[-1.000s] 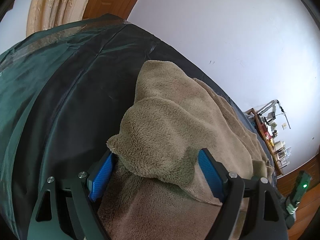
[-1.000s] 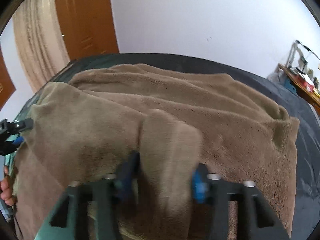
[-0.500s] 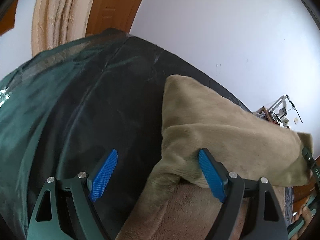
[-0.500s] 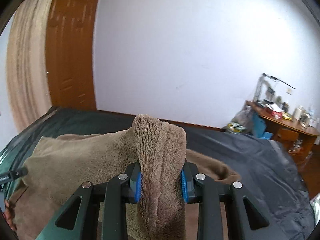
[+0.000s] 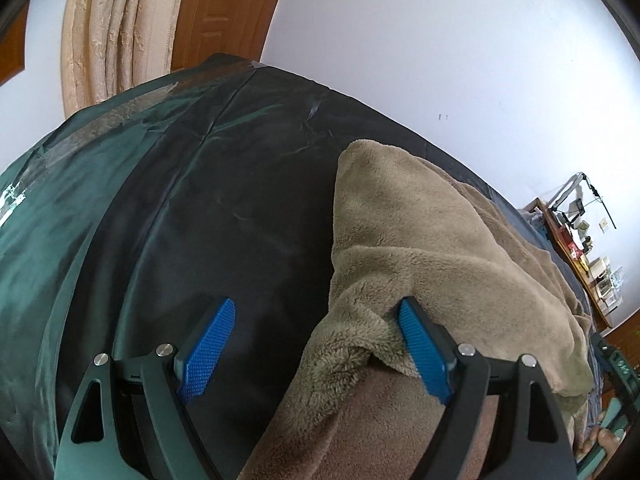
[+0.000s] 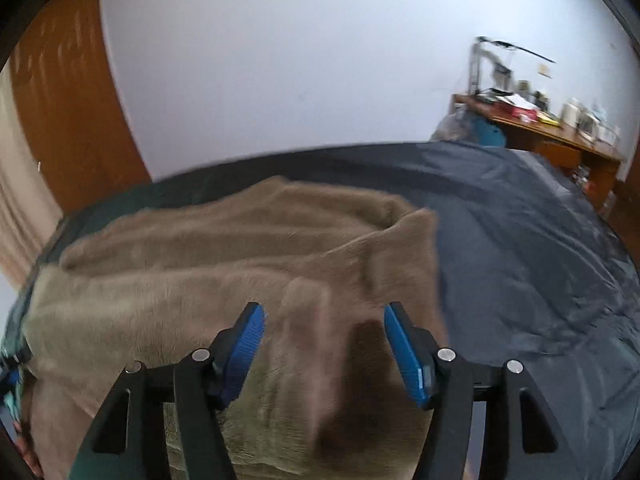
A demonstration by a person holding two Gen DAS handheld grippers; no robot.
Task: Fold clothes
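A brown fleece garment lies folded over on the dark bed cover. My left gripper is open at the garment's left edge. A rumpled fold rests against its right pad, while the left pad stands over bare cover. In the right wrist view the garment spreads to the left. My right gripper hangs over its near right part. Its jaws are opening, and a blurred ridge of fleece lies between them with a gap to each pad.
A wooden desk loaded with small items stands at the far right by the white wall. A wooden door and a beige curtain rise behind the bed. Bare dark cover stretches to the right of the garment.
The right gripper carried a pinched fold of fleece up and across, then spread its jaws and the fold dropped onto the garment. The fleece left the left gripper's jaws and now lies right of them.
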